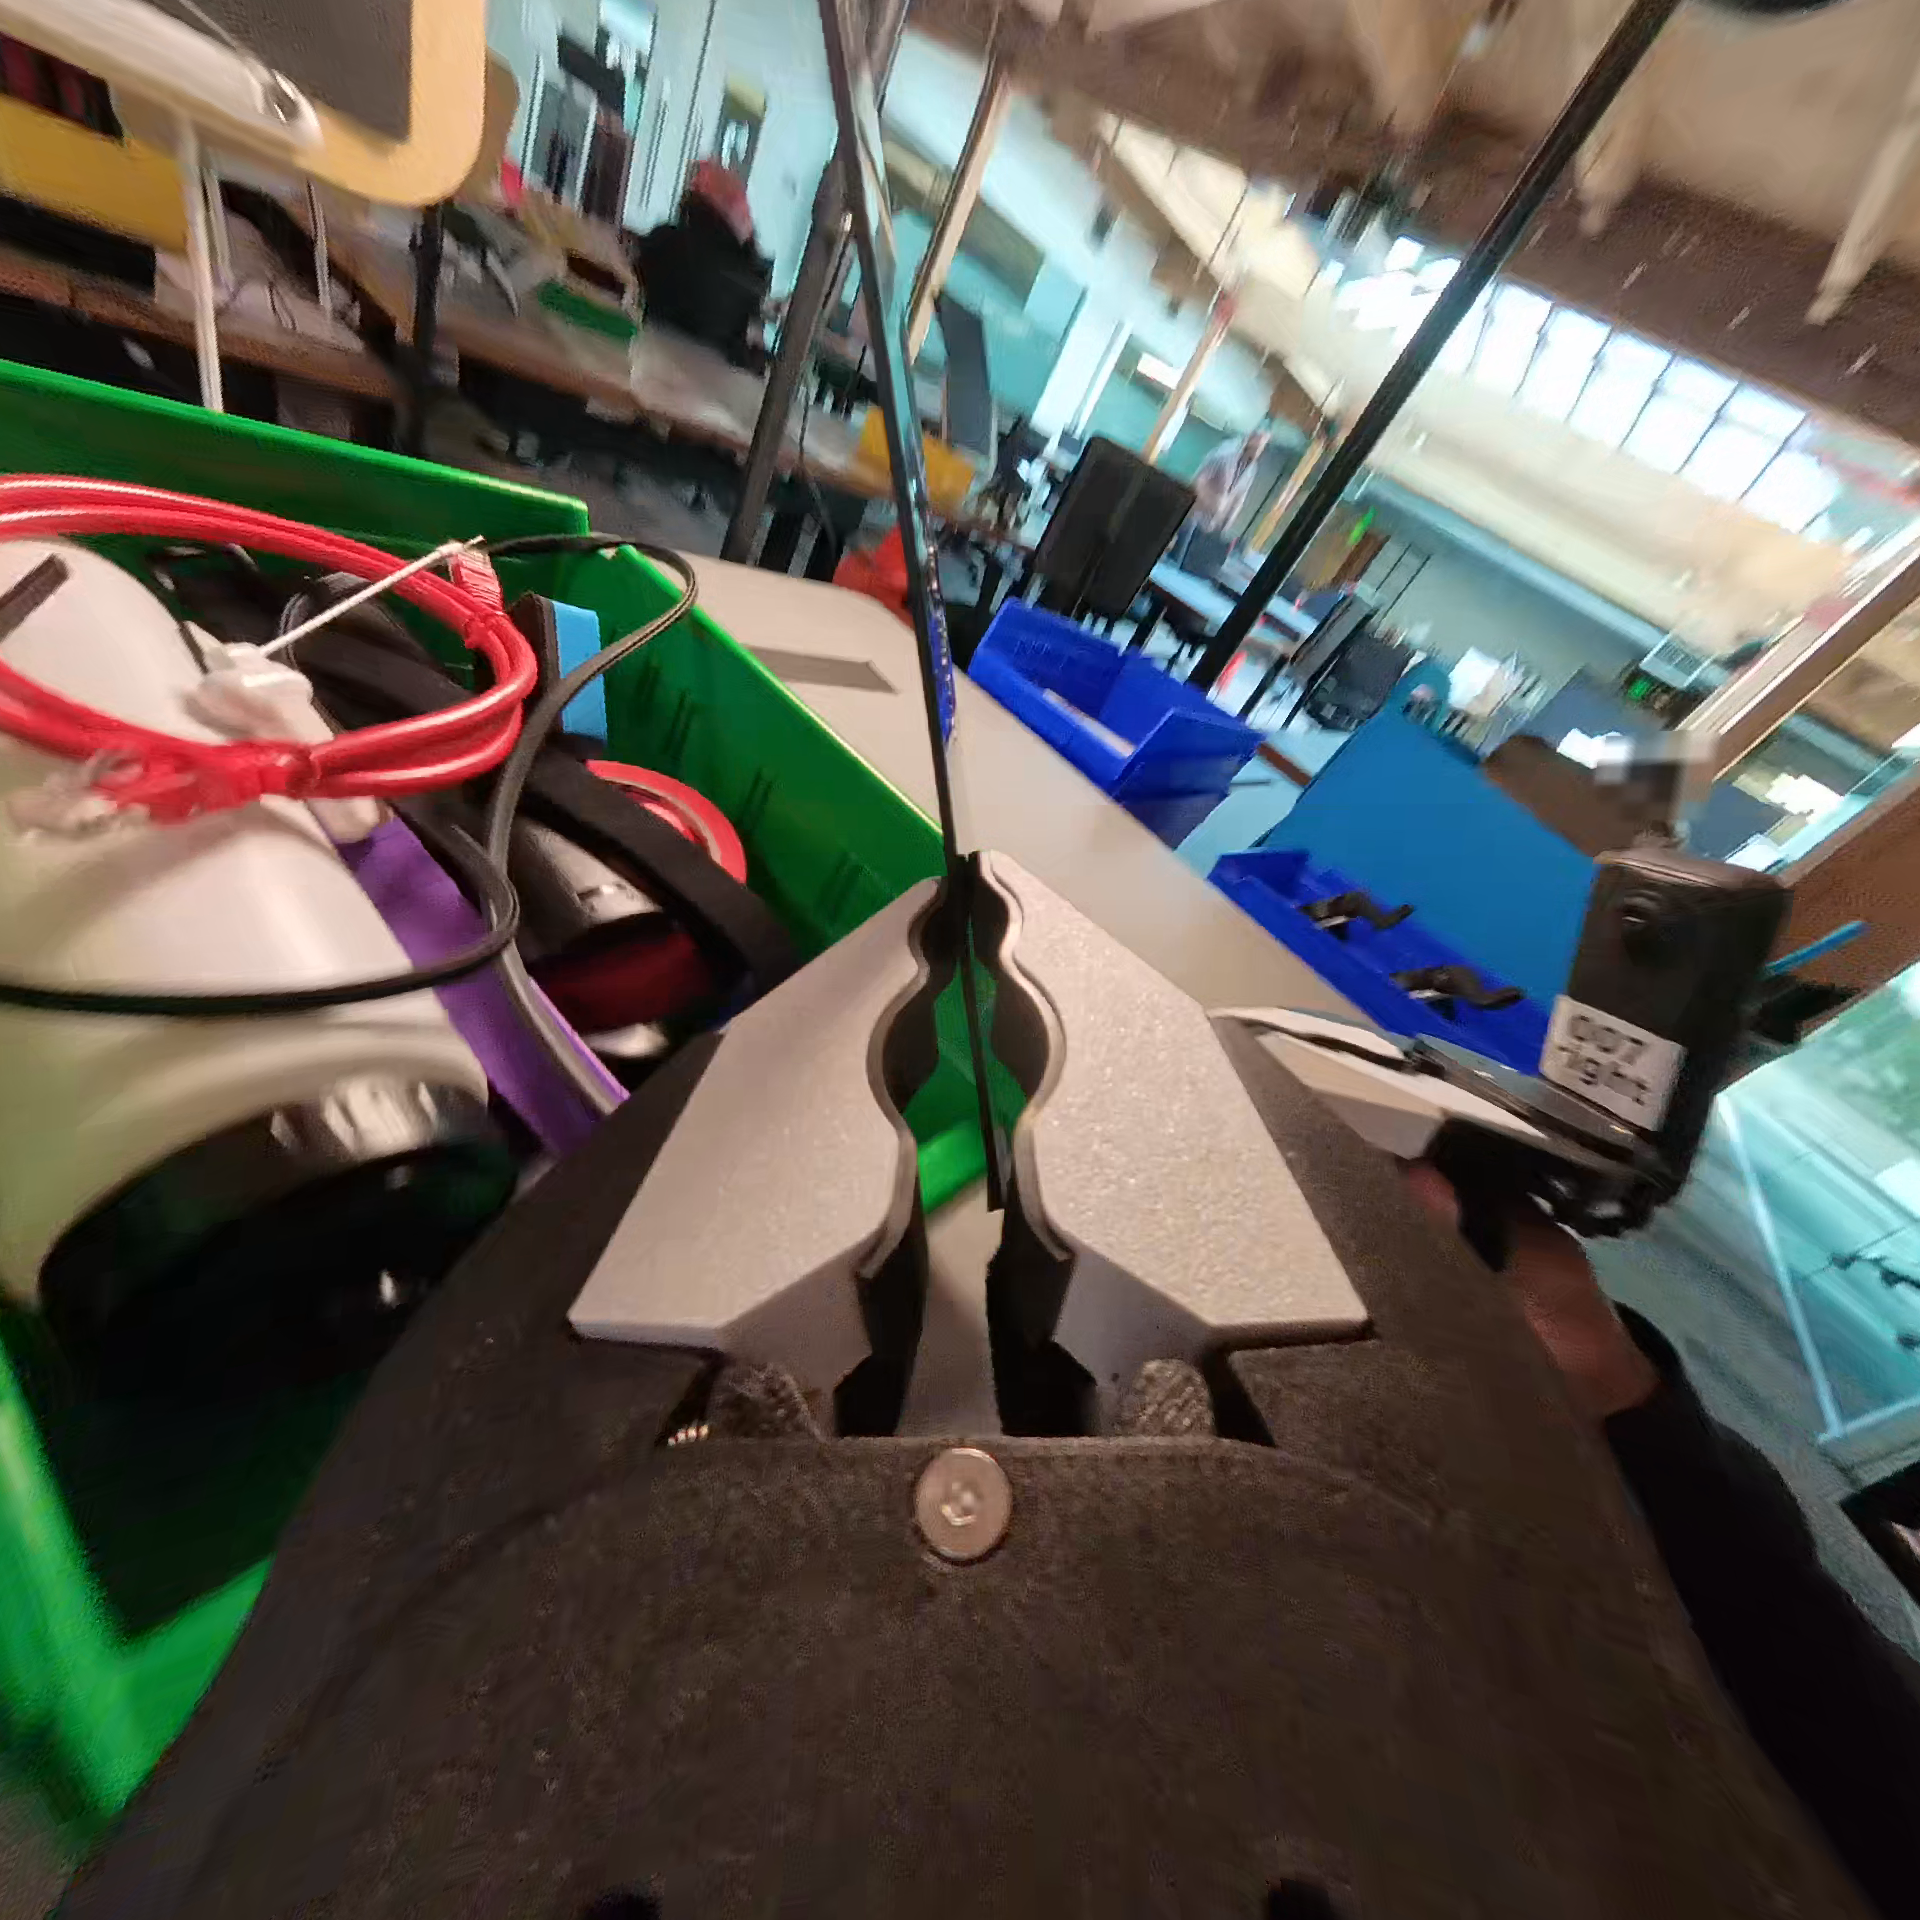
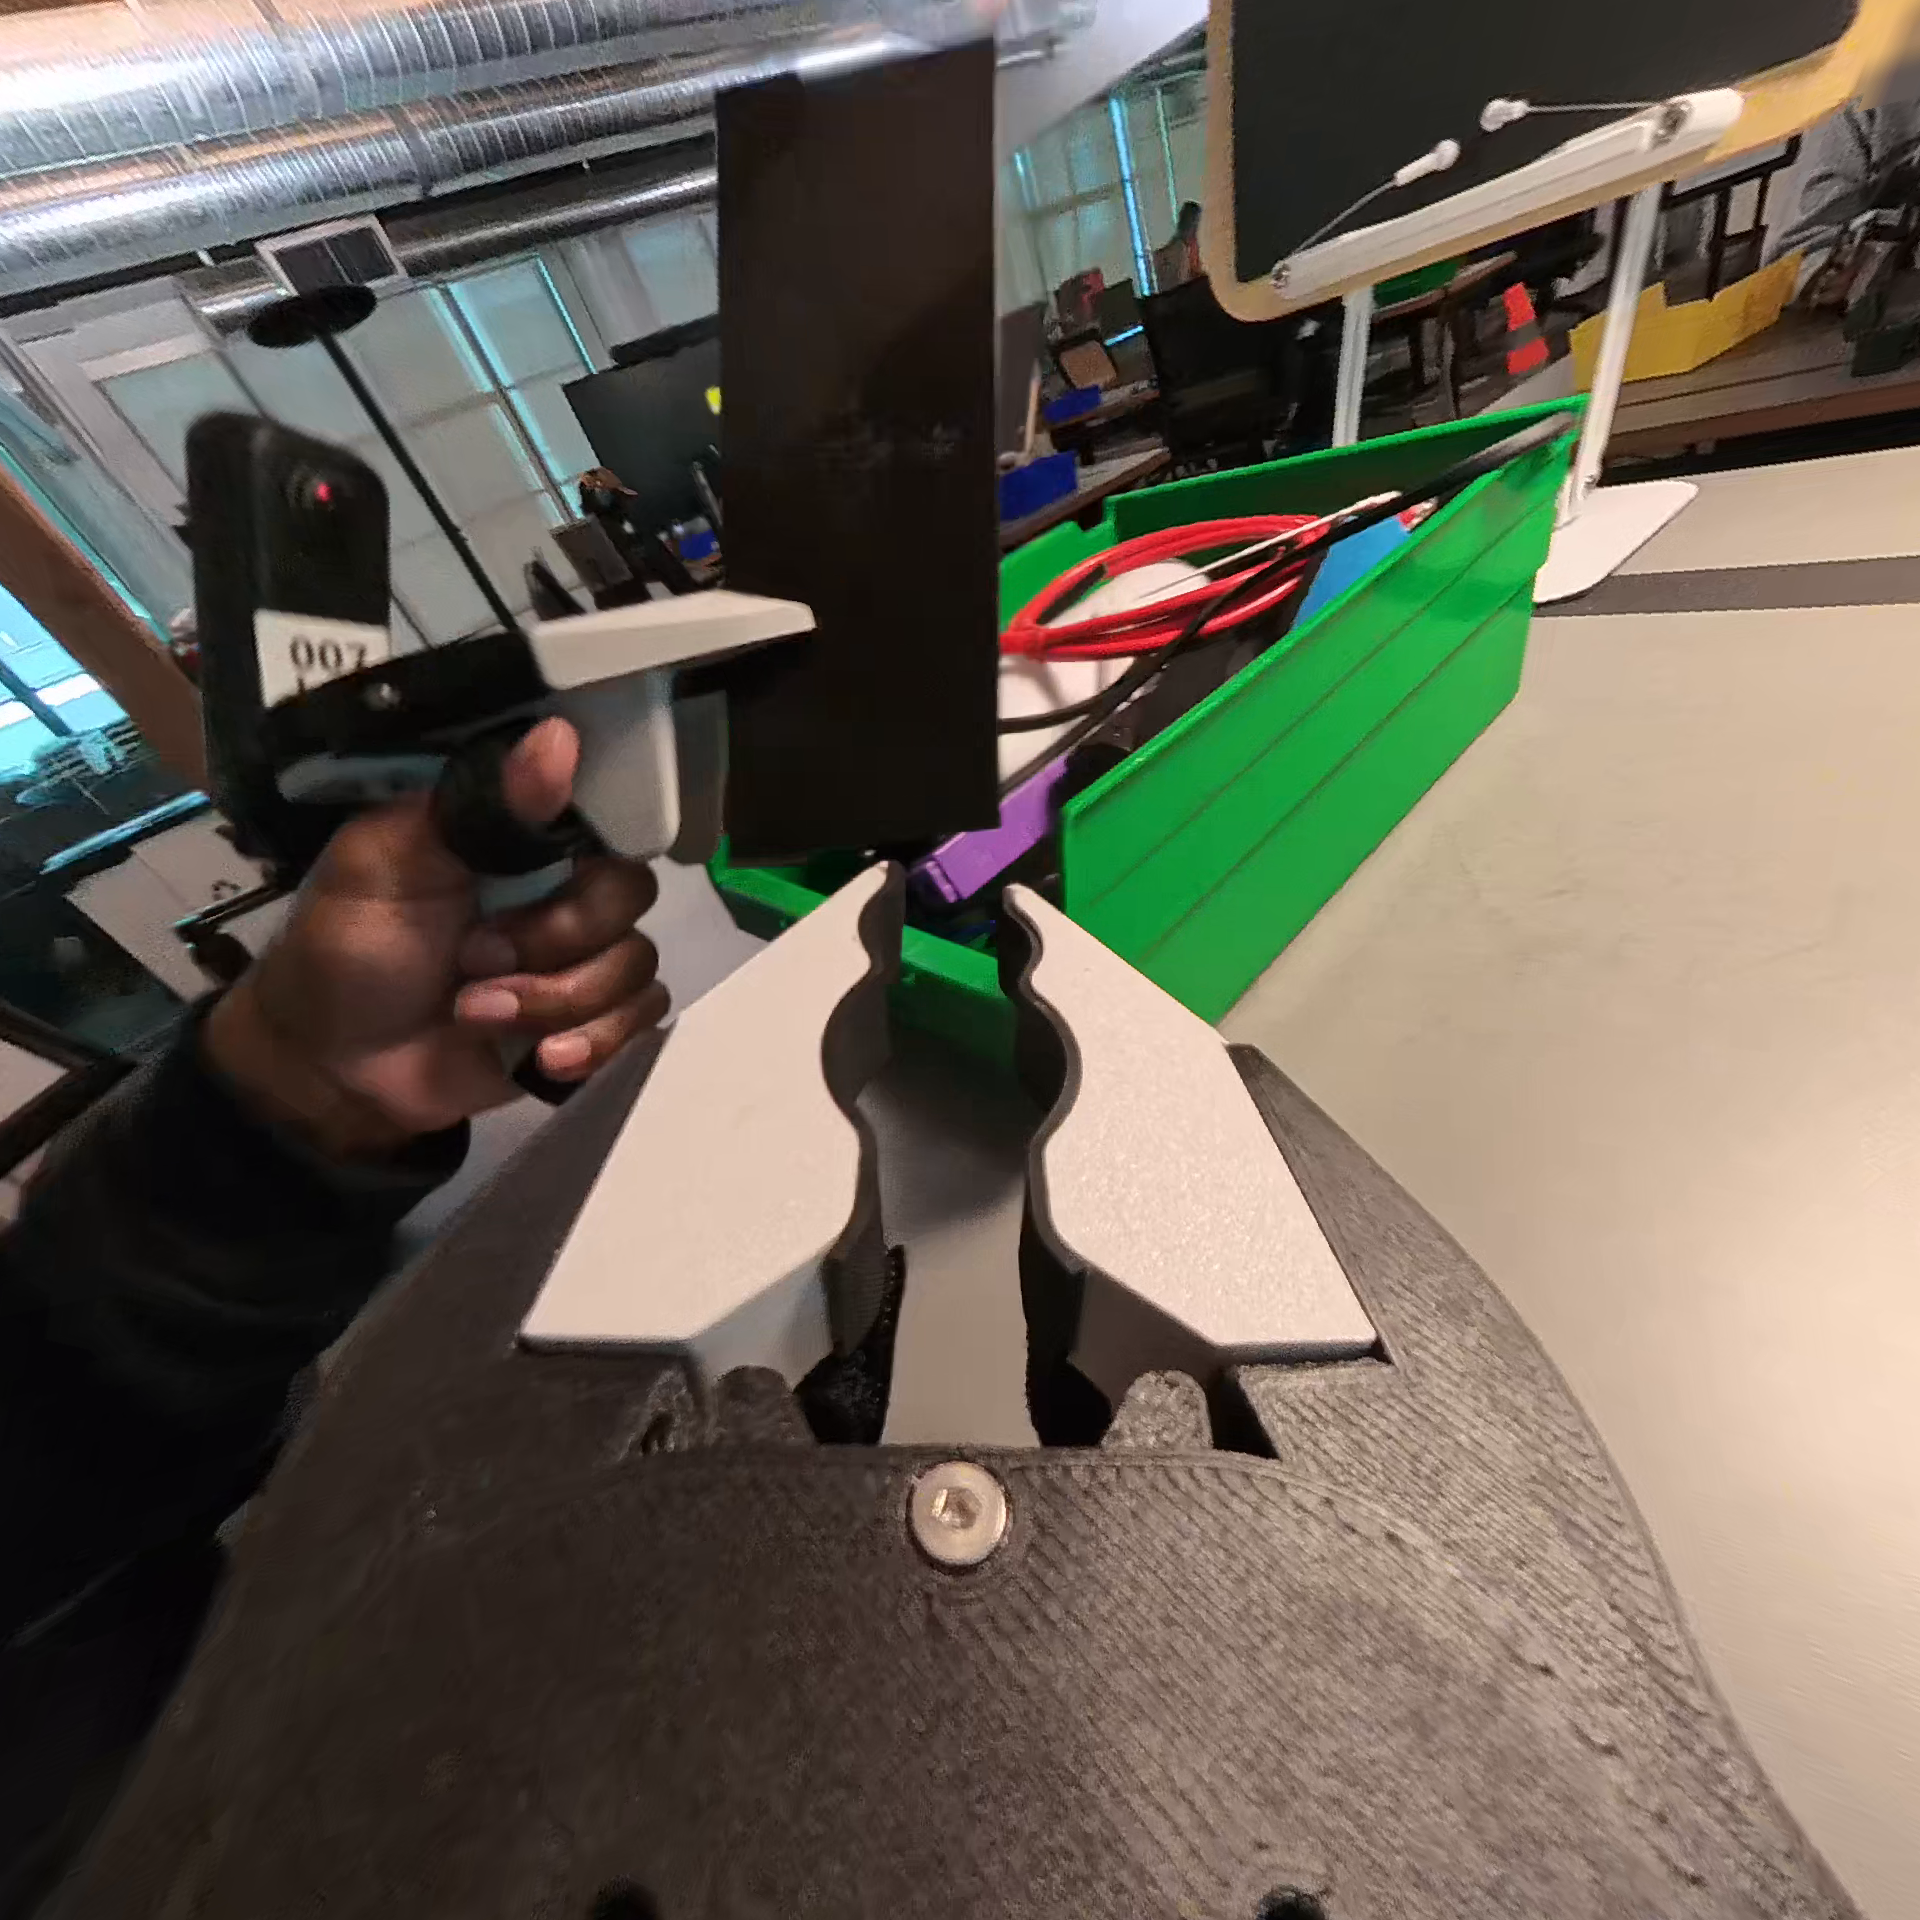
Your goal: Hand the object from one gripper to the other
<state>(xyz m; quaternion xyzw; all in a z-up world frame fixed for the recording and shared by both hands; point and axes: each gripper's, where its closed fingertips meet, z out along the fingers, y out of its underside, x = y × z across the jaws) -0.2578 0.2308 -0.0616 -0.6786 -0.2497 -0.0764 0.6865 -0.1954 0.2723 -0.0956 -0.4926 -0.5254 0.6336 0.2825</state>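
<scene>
In the left wrist view, the top of the thin black plate [image 1: 883,312] is running out past the picture's upper edge, and its lower end is disappearing between the left gripper [image 1: 971,883] fingers. The green bin [image 1: 790,727] is being cut off at the left edge, its contents blurring there. In the right wrist view, the plate [image 2: 857,457] is hiding the left gripper's [image 2: 717,675] fingertips and part of the bin [image 2: 1299,779] behind.
</scene>
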